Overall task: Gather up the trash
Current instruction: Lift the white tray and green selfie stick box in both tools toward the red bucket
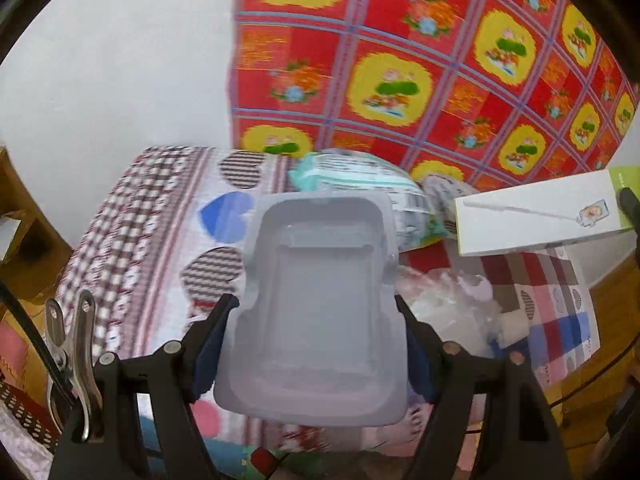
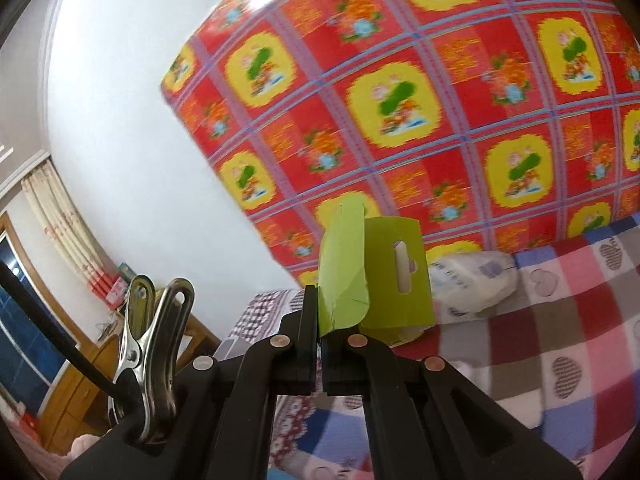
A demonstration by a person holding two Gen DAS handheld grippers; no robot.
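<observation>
A: Left gripper [image 1: 316, 320]?
B: Clamping a grey plastic blister tray [image 1: 320, 312], lifting it above the bed [image 1: 152, 240].
A: Right gripper [image 2: 319, 320]?
B: Pinching the green flap of a white-and-green carton [image 2: 372, 280]; lettering is proving too blurred to read.

Item count, both views combined:

- Tongs: two sets, left tongs [image 1: 316, 344] and right tongs [image 2: 320, 320].
- Grey plastic tray [image 1: 320, 312]: one.
- White carton [image 1: 536, 220] with green end flaps [image 2: 384, 280]: one; it shows in both views.
- Printed soft packs [image 1: 360, 176]: one clear in both views, with a possible second beside it, too blurred to confirm.
- Clear crumpled plastic [image 1: 444, 312]: one heap; number of pieces cannot be told.
- Metal spring clips: two, one per tool [image 1: 70, 344] [image 2: 150, 344].
- Patterned bed [image 1: 160, 240]: one.
- Red and yellow hanging cloth [image 1: 400, 60]: one.
</observation>
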